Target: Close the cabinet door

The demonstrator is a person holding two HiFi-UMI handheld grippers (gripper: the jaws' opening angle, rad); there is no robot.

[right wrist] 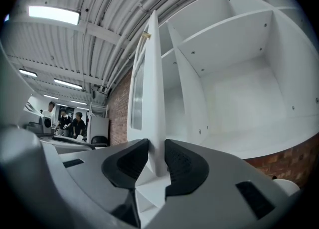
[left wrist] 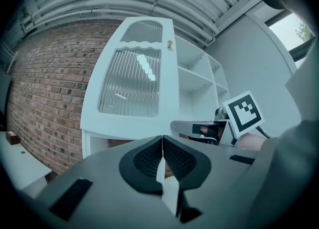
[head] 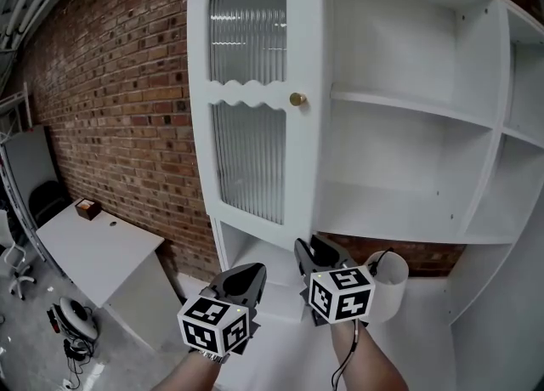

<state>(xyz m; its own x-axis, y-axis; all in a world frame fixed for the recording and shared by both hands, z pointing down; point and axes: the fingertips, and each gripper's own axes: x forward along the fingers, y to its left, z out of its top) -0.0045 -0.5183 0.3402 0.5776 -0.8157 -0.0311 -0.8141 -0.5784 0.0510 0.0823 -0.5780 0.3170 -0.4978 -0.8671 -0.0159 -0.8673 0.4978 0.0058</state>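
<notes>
The white cabinet door [head: 255,100] with ribbed glass and a brass knob [head: 297,99] stands open, swung out to the left of the cabinet's bare shelves [head: 408,109]. My right gripper [head: 314,249] sits at the door's lower free edge. In the right gripper view the door's edge [right wrist: 153,88] runs straight between the pads of that gripper [right wrist: 157,148], which press on both its sides. My left gripper [head: 246,277] hangs just left of it, below the door, shut with nothing in it [left wrist: 162,141]. The left gripper view shows the door's front face [left wrist: 132,86] above.
A brick wall [head: 110,109] runs behind and to the left of the cabinet. A white table [head: 93,249] with a small box [head: 87,207] stands at lower left. A white cylinder [head: 389,283] sits by my right hand. People [right wrist: 65,121] stand far off.
</notes>
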